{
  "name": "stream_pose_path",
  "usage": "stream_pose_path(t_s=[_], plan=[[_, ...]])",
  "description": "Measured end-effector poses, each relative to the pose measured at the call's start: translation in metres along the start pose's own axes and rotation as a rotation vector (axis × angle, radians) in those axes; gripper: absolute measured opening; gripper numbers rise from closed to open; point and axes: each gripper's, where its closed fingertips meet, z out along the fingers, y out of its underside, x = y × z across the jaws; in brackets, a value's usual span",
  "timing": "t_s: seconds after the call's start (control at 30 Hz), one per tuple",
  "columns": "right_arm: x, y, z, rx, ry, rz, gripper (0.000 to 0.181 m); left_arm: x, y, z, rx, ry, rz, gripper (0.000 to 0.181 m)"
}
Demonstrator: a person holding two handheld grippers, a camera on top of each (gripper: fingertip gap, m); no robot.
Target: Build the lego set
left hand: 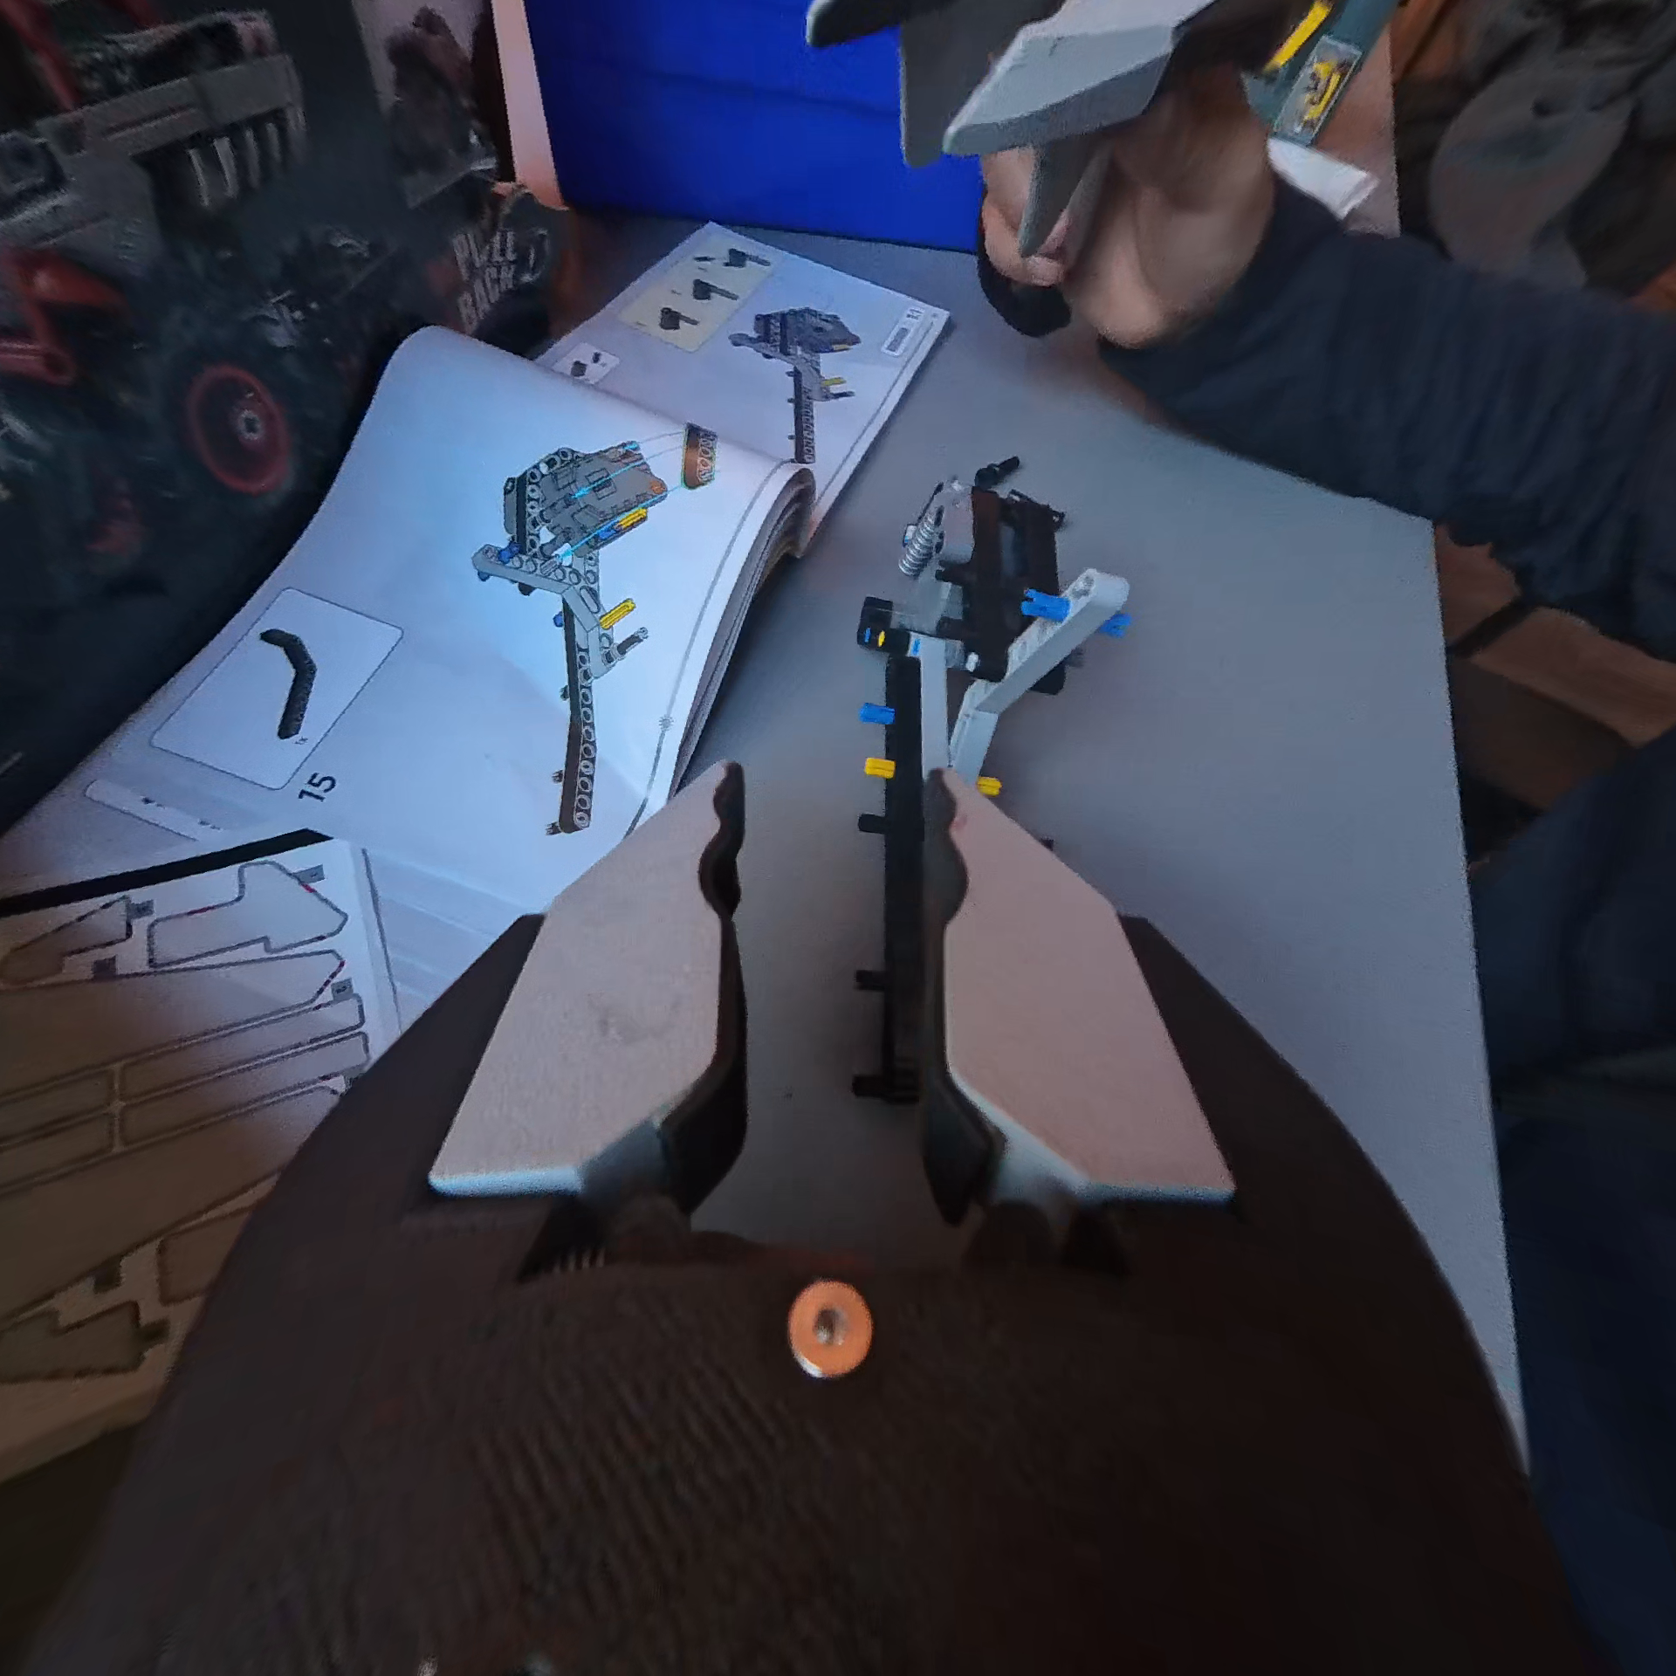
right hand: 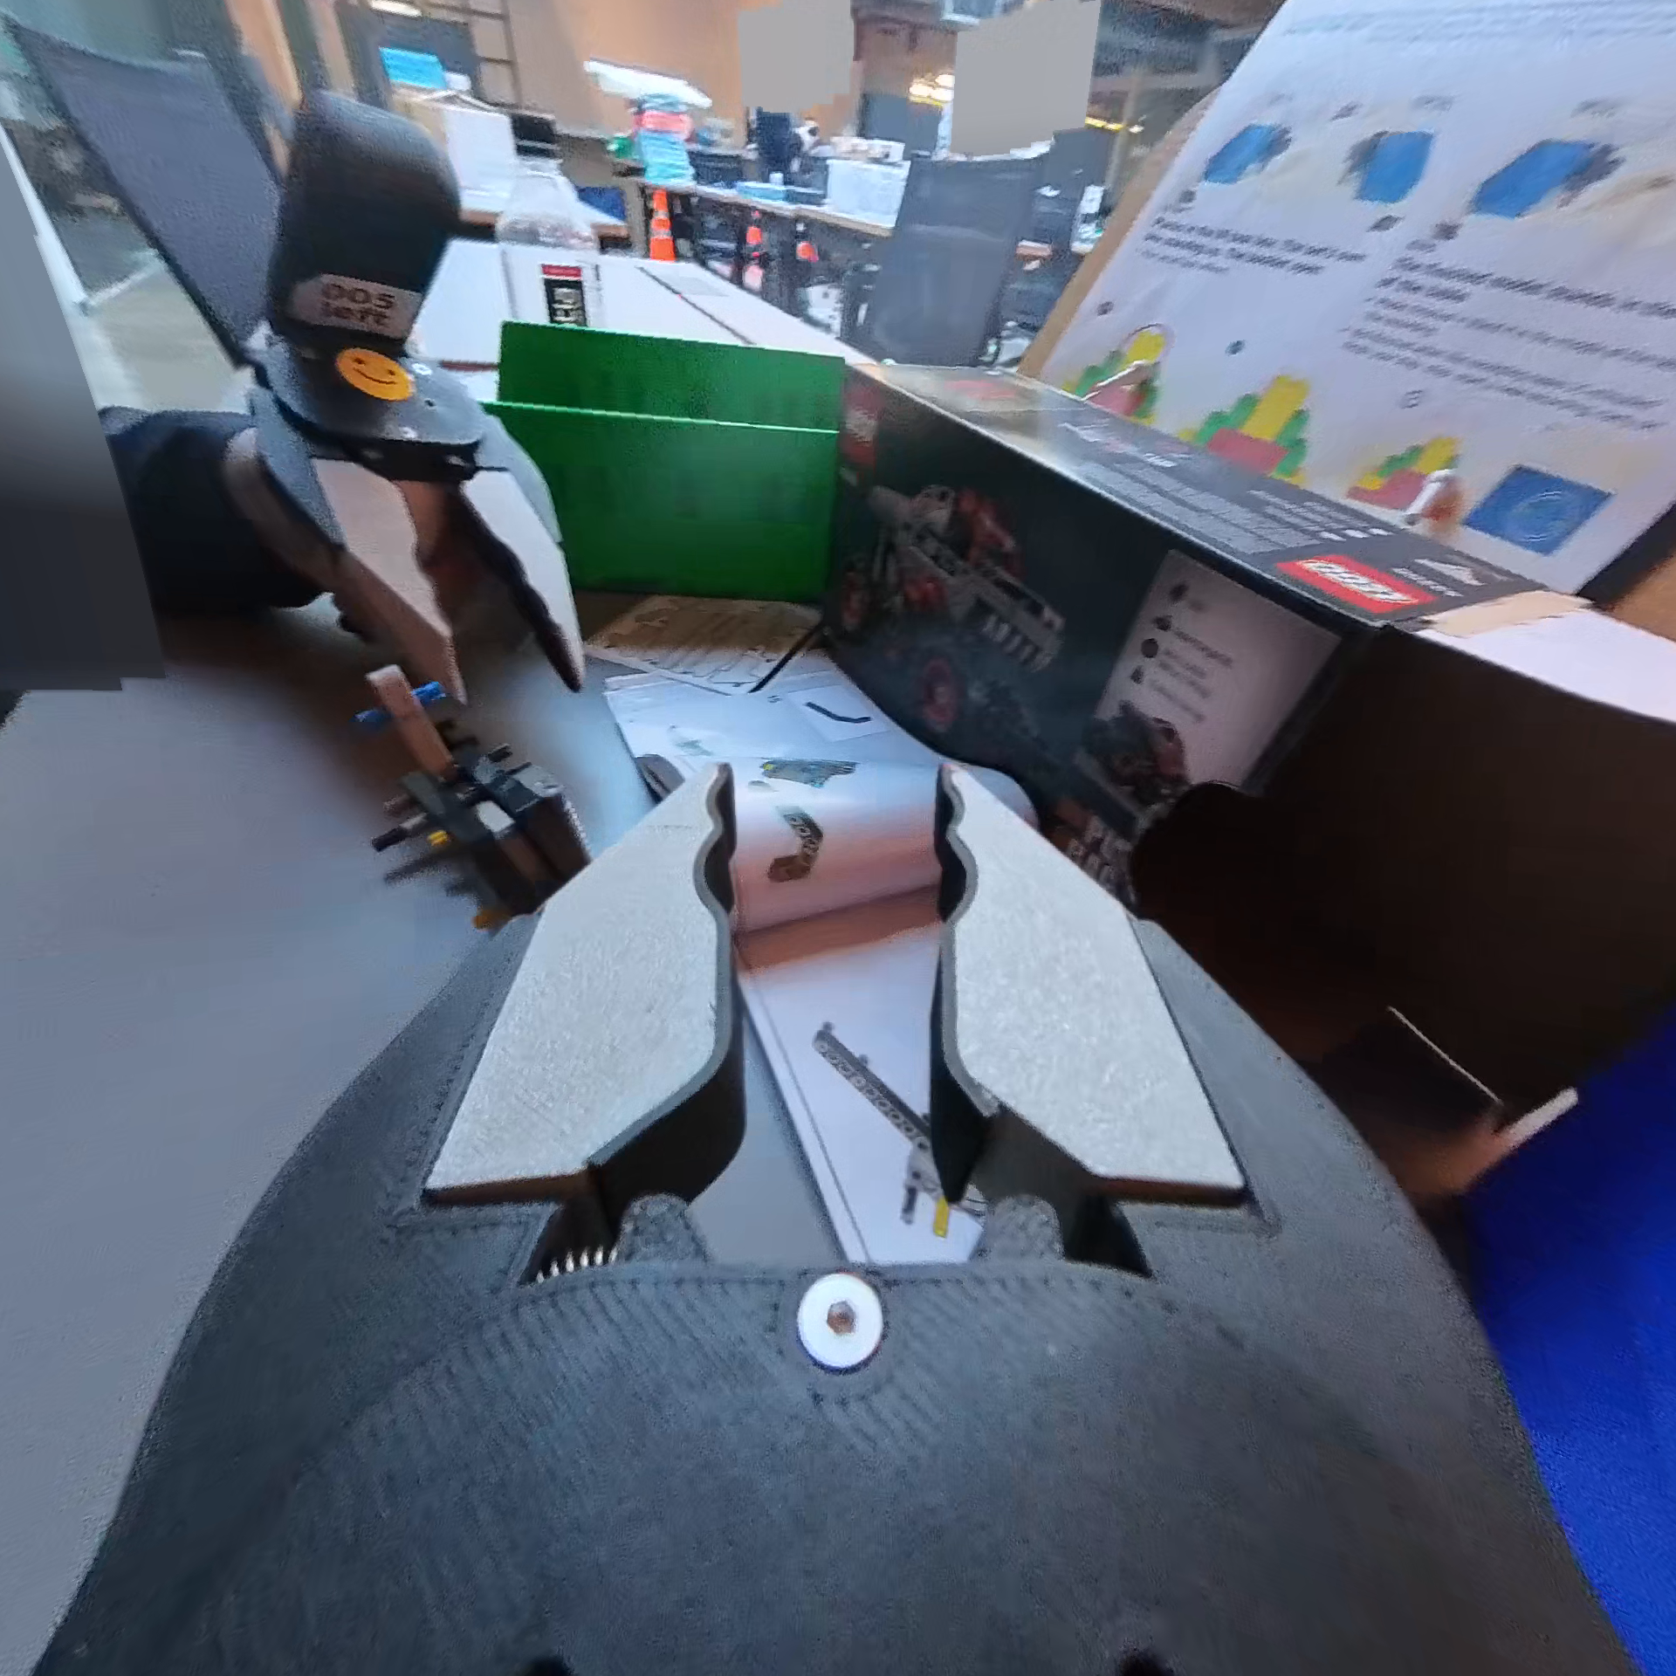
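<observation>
A partly built lego assembly (left hand: pixel 961 635) lies on the grey table (left hand: pixel 1224 816): a long black beam, grey angled beams, a spring, blue and yellow pins. My left gripper (left hand: pixel 834 789) is open. It hovers over the beam's near end, and the beam runs along the inner edge of the right finger. In the right wrist view the left gripper (right hand: pixel 515 685) stands over the assembly (right hand: pixel 472 807). My right gripper (right hand: pixel 833 789) is open and empty above the open instruction booklet (right hand: pixel 843 862). It shows raised at the top of the left wrist view (left hand: pixel 989 195), in a hand.
The booklet (left hand: pixel 508 580) lies left of the assembly. The dark lego box (right hand: pixel 1043 635) stands behind it. Green baseplates (right hand: pixel 671 472) stand upright at the back. A blue bin (left hand: pixel 753 109) is at the far edge. A sheet of outlined shapes (left hand: pixel 181 998) lies at the near left. My hands' fingertips stand some 15 centimeters from each other.
</observation>
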Motion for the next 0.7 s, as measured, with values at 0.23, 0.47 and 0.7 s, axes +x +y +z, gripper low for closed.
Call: stream_pose_path(t_s=[0.23, 0.47, 0.7], plan=[[0.022, 0.005, -0.005, 0.018, 0.137, 0.011, 0.052, 0.001, -0.010, -0.006, 0.056, 0.010, -0.026, 0.035], [0.014, 0.008, 0.001, 0.040, 0.064, 0.083, 0.061, 0.003, 0.001, -0.001, -0.001, 0.009, -0.043, 0.036], [0.017, 0.010, 0.003, 0.044, 0.070, 0.080, 0.059, 0.017, 0.015, 0.002, -0.088, 0.094, -0.065, 0.036]])
